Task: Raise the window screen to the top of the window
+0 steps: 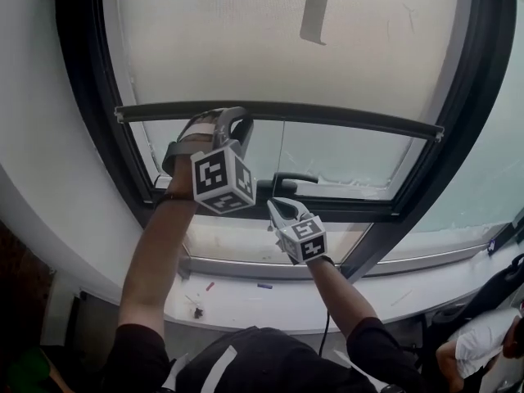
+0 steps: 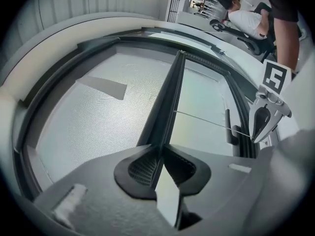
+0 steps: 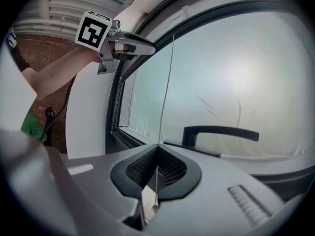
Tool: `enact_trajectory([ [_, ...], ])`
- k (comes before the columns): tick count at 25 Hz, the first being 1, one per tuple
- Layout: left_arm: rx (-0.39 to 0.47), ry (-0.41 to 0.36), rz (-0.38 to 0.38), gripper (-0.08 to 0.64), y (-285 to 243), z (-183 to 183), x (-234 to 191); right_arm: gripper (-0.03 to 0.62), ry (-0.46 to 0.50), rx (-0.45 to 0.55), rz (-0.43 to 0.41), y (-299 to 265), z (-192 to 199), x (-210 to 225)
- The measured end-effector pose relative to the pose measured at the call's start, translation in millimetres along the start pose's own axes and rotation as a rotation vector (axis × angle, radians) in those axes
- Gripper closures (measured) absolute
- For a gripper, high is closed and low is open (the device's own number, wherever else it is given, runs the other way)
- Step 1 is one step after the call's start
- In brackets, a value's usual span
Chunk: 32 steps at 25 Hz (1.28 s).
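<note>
Window screen (image 1: 246,39): the mesh covers the upper part of the window. Its dark screen bar (image 1: 352,115) lies low in the opening, with clear glass below it.
Left gripper (image 2: 160,161): points level at the window, and its jaws pinch the edge of the screen bar near its left end.
Right gripper (image 3: 156,168): sits lower, near the window handle (image 3: 221,132), with its jaws pressed together on the thin pull cord (image 3: 167,82) that hangs from the bar.
Step in hand: most likely lifting the bar, with most of the travel to the top not yet done.
Doing it well: push the bar straight up and keep it level so neither end binds in the window frame (image 1: 82,97). Keep the cord taut but follow the bar with it rather than tugging sideways.
Risk: the left grip is off-centre, so the bar could tilt, and the thin cord could slip from the right jaws.
Sill (image 1: 246,301): pale and shallow, with a few small bits lying on it.
Room: white wall beside the frame. A seated person (image 1: 483,342) is at the lower right.
</note>
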<state>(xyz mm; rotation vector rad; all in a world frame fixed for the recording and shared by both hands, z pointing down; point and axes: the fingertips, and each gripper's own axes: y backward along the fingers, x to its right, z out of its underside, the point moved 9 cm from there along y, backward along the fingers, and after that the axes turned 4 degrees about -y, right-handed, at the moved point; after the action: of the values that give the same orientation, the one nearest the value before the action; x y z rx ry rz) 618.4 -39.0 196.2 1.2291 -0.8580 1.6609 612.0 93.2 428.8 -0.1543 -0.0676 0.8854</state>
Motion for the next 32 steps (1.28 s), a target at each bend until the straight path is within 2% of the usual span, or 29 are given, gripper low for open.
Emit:
enact_trajectory([
  [4, 0.004, 0.008, -0.026, 0.509, 0, -3, -10, 0.586, -0.011, -0.004, -0.025, 5, 1, -3],
  [10, 0.033, 0.026, -0.114, 0.502, 6, -6, -26, 0.588, 0.008, -0.054, -0.107, 9, 23, -22],
  [17, 0.026, 0.018, -0.165, 0.503, 5, -14, -48, 0.588, -0.010, -0.069, -0.127, 15, 44, -30],
  [20, 0.029, 0.016, -0.185, 0.502, 6, -15, -53, 0.588, -0.023, -0.059, -0.130, 17, 41, -31],
  [24, 0.062, -0.001, -0.292, 0.504, 17, -19, -53, 0.588, -0.020, -0.032, -0.107, 23, 33, -29],
  [25, 0.082, 0.019, -0.323, 0.512, 23, -19, -50, 0.588, -0.021, -0.015, -0.100, 25, 29, -27],
  [27, 0.135, 0.117, -0.339, 0.512, 33, -17, -43, 0.588, -0.017, 0.015, -0.090, 28, 17, -23],
  [30, 0.206, 0.308, -0.273, 0.531, 33, -10, -27, 0.588, 0.043, 0.033, -0.072, 28, -5, -20],
  [32, 0.218, 0.377, -0.231, 0.551, 29, -6, -13, 0.588, 0.067, 0.043, -0.064, 26, -14, -19],
])
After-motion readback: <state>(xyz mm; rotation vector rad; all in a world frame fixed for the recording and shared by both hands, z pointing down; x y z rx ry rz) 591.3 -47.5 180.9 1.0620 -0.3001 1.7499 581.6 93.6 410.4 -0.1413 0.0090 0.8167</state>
